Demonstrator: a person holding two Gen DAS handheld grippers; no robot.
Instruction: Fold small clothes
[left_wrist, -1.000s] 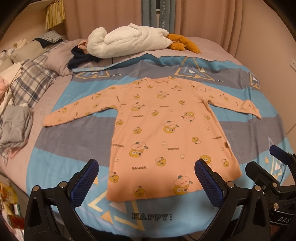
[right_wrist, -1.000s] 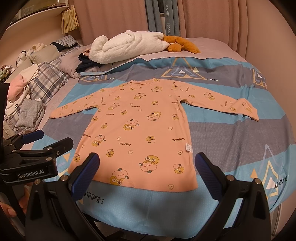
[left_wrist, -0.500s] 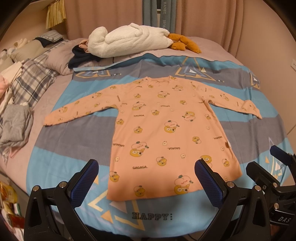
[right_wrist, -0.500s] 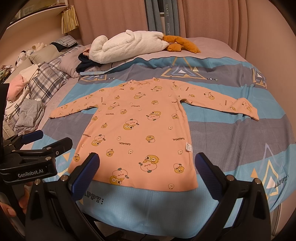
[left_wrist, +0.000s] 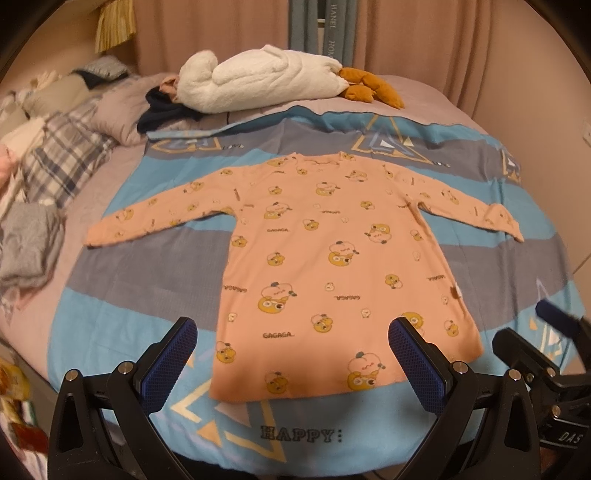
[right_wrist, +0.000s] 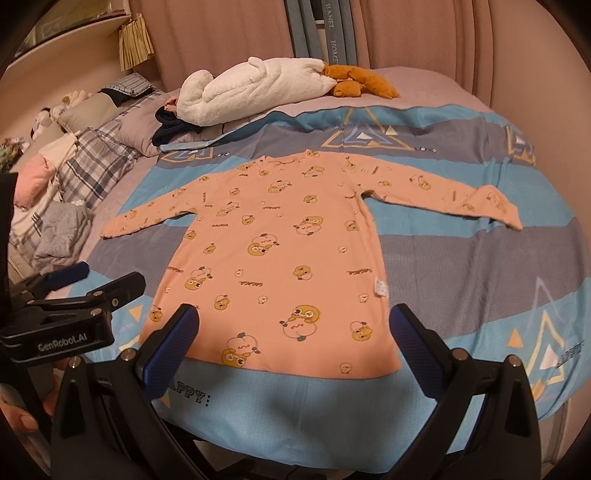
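Peach shirt flat on bedspread, beyond left gripper and right gripper, both wide apart.

A peach long-sleeve top with little cartoon prints is lying flat on the blue and grey bedspread, both sleeves spread out sideways. The left gripper hangs over the hem, jaws wide apart and holding nothing. The right gripper pokes in at the edge, a bit blurry.

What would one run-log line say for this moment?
stage: before first fold | shirt: flat on bed | left gripper: open | right gripper: open
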